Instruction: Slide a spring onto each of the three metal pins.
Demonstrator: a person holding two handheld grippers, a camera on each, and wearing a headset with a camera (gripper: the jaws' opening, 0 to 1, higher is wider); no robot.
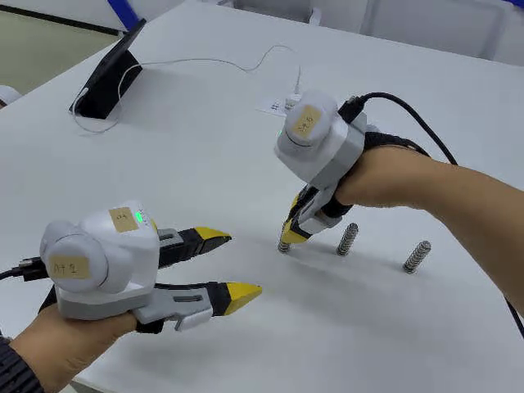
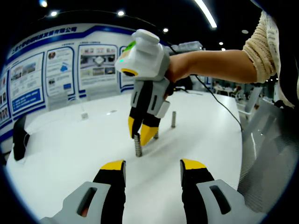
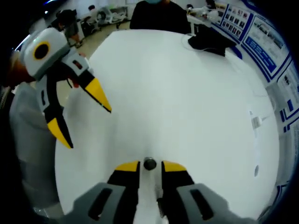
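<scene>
- Right gripper (image 1: pixel 288 237): points tips-down at the table (image 1: pixel 205 147). Jaws drawn close on the spring (image 1: pixel 284 246) from either side, apparently pinching it low, near the table top.
- Between those jaws, from above in the right gripper view: round top of the pin (image 3: pixel 149 164), centred in the gap. Suggests a straight-down hold, so that the coil runs along the pin's axis and does not bind.
- On the right gripper's outer side: second spring (image 1: pixel 348 238) just beside it, third spring (image 1: pixel 417 256) further out. Both stand upright, presumably on pins of their own. Cannot make out those pins under the coils.
- Left gripper (image 1: pixel 237 264): hangs level, well apart from the right gripper, jaws wide apart, holding nothing. Faces the other gripper's tips. Probably parked clear because one gripper suffices here.
- Judgement: reads as the last of three springs going on, so close to done. Remains to let go and check that the coil sits.
- Risk: letting go with any sideways drag could tip the pin. Cannot tell whether the pins are fixed or merely standing.
</scene>
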